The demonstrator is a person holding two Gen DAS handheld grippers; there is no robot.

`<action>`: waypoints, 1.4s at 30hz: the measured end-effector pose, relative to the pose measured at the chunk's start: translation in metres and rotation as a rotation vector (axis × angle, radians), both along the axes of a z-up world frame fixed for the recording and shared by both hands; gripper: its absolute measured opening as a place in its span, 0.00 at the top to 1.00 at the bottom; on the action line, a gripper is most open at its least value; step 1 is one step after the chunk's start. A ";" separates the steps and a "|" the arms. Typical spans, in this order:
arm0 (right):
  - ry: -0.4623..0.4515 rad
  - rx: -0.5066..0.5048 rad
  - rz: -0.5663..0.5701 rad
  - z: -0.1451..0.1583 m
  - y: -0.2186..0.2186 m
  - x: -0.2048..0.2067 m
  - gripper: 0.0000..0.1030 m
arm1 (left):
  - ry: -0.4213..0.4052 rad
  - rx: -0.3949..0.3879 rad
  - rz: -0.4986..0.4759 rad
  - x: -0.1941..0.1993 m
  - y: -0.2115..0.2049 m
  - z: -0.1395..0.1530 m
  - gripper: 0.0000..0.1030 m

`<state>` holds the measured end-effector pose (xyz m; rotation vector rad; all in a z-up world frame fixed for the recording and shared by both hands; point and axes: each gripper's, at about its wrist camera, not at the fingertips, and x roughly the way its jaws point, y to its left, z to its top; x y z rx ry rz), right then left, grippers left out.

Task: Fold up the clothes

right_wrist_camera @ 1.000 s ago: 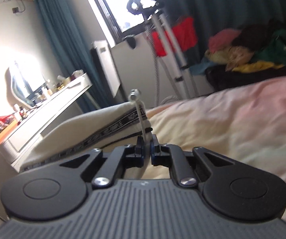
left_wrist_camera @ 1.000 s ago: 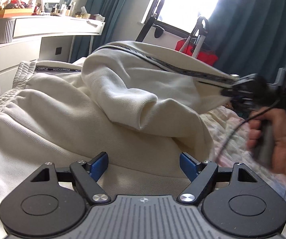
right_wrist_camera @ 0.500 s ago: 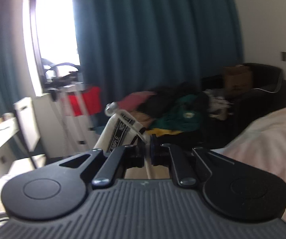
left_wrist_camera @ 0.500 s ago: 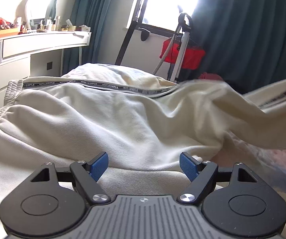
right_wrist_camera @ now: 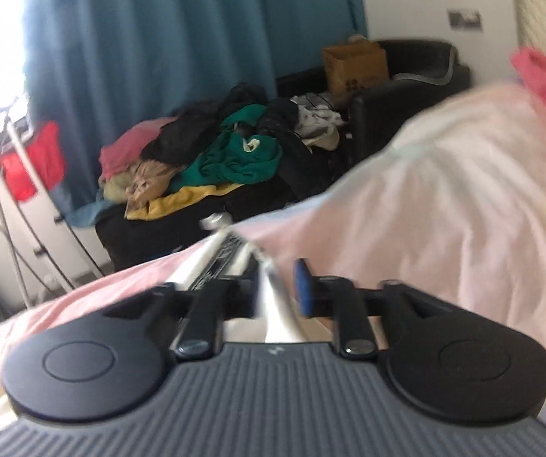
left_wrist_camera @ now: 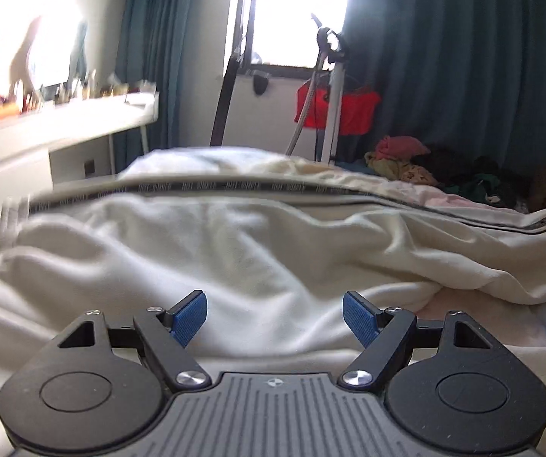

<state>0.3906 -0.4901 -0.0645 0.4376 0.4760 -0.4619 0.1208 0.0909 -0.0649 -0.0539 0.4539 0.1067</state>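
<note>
A cream garment [left_wrist_camera: 257, 255] with a dark lettered stripe is lying crumpled across the bed [right_wrist_camera: 444, 198], reaching toward its far edge. The left gripper [left_wrist_camera: 275, 314] is hovering over the near folds, its blue pads [left_wrist_camera: 191, 314] standing wide apart and clasping nothing. The right gripper [right_wrist_camera: 278, 289] is opening its jaws, the garment's striped edge [right_wrist_camera: 219, 262] passing between them above the pink sheet. A clothes pile [right_wrist_camera: 212, 152] is sitting beyond the bed, before teal curtains [right_wrist_camera: 166, 38].
</note>
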 end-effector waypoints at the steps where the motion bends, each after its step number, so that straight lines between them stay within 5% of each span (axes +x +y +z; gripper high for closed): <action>1: -0.007 0.042 -0.006 -0.004 -0.007 -0.004 0.39 | -0.011 0.013 -0.021 0.003 -0.003 0.001 0.22; 7: 0.002 0.160 0.005 -0.012 -0.030 -0.050 0.35 | 0.053 0.041 -0.139 0.012 -0.026 -0.012 0.22; 10: 0.011 0.303 0.001 -0.021 -0.038 -0.092 0.33 | 0.087 0.075 -0.201 0.010 -0.040 -0.021 0.22; 16: 0.029 0.491 0.070 -0.064 -0.044 -0.124 0.33 | 0.101 0.166 -0.173 0.013 -0.054 -0.034 0.20; 20: 0.004 0.404 0.076 -0.070 -0.040 -0.096 0.37 | 0.096 0.157 -0.133 0.014 -0.049 -0.037 0.21; 24: 0.030 0.344 0.049 -0.061 -0.035 -0.067 0.88 | 0.078 0.159 -0.111 0.019 -0.049 -0.039 0.23; 30: -0.124 0.358 0.073 0.001 -0.070 -0.087 0.92 | 0.059 0.107 -0.152 0.026 -0.046 -0.037 0.24; 34: -0.183 0.273 -0.005 0.037 -0.096 -0.124 0.92 | 0.044 0.035 -0.171 0.024 -0.039 -0.031 0.24; 38: -0.126 0.213 -0.100 0.023 -0.119 -0.178 0.92 | 0.032 -0.011 -0.196 0.017 -0.037 -0.022 0.23; 42: -0.060 0.249 -0.176 -0.026 -0.135 -0.227 0.92 | 0.029 -0.027 -0.208 0.007 -0.039 -0.013 0.23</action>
